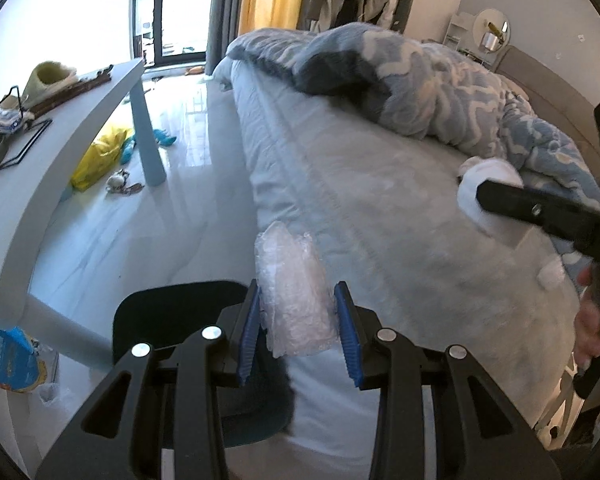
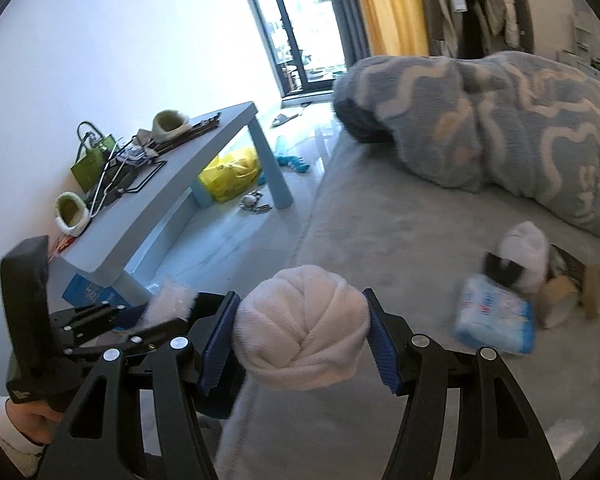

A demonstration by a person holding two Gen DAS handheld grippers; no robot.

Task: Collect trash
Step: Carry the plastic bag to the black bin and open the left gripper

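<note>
— What's she got in the left gripper (image 1: 298,320)?

— A crumpled wad of clear plastic wrap (image 1: 294,296), pinched between the 2 blue ribbed pads (image 1: 249,330). It hangs over the edge of the bed (image 1: 360,168), above the dark bin (image 1: 172,316) on the floor. I'd say it weighs next to nothing, crackly and springy, so it squashes under the pads and could slide out if the squeeze eases. The middle of the wad is the place to hold it, where the folds bunch thickest.

— And the right gripper (image 2: 302,338)?

— Clamped on a rolled white knitted ball (image 2: 302,320), looks like balled socks. Soft, ribbed, round, with a tail of grey cloth trailing below it. It gives under the pads, so the grip is forgiving. Whether that counts as trash, I can't tell.

— Anything left on the bed?

— Near the fluffy blue-and-cream blanket (image 2: 512,128) there's a blue-and-white soft pack (image 2: 496,316), likely tissues, slick film and squashy. Just beside it is a brown cardboard piece (image 2: 560,300), stiff and light, and another white sock bundle (image 2: 524,256). The pack's best taken across its narrow side.

— The sheet?

— Pale grey, smooth.
</note>
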